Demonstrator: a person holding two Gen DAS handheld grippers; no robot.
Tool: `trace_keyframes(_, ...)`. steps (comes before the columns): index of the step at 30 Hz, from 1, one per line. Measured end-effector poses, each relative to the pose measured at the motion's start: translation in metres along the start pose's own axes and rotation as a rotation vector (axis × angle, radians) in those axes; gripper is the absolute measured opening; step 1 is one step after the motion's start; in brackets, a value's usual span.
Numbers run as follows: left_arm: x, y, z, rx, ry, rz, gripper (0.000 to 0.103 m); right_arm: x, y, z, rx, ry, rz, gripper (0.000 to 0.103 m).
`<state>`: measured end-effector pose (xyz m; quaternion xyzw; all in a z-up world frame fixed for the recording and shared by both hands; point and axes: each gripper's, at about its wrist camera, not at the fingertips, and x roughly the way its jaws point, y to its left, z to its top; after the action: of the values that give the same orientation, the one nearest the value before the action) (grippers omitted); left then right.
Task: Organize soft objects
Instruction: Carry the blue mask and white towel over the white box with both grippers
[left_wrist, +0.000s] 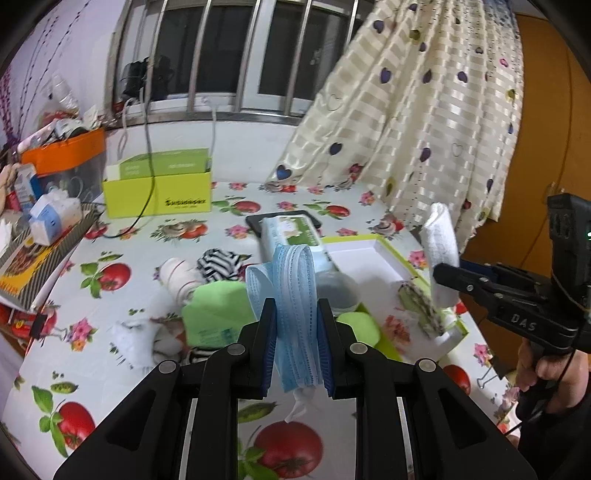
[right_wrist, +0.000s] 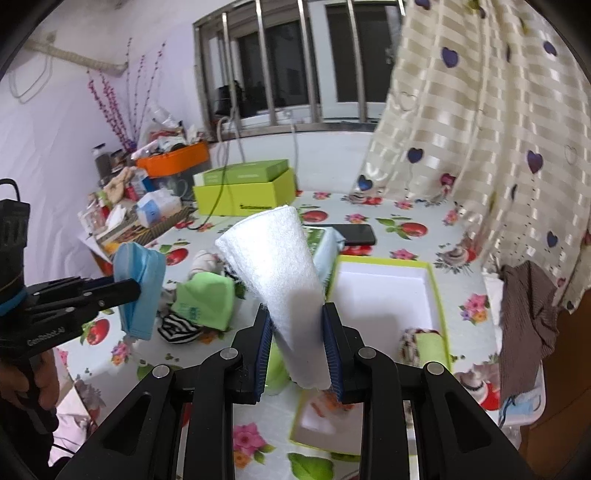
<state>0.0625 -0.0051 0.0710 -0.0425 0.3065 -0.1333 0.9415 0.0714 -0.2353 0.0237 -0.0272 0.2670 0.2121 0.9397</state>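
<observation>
On the counter (left_wrist: 229, 236), covered in tomato-print cloth, a lime-green cardboard box (left_wrist: 157, 197) stands near the far left edge. The left gripper (left_wrist: 297, 345) has its fingers clamped on a folded pale-blue pleated face mask (left_wrist: 293, 291), raised above a green folded cloth (left_wrist: 216, 314). Further right, the right gripper (right_wrist: 297, 354) pinches a rolled white towel (right_wrist: 277, 266) beside a white-lined open tray (right_wrist: 384, 291).

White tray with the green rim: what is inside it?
The tray holds one rolled green-and-patterned cloth at its near corner; the white towel hides part of its left side.
</observation>
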Motion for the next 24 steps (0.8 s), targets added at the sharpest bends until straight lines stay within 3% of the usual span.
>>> trace_keyframes(11,0.008,-0.034,0.013,0.063,-0.009,-0.076,0.022,0.0,-0.03,-0.018,0.075,0.039,-0.044,0.026)
trace_keyframes(24,0.021,-0.058,0.017,0.104,0.019,-0.126,0.022,0.035,-0.06,-0.054,0.185,0.161,-0.044,0.026)
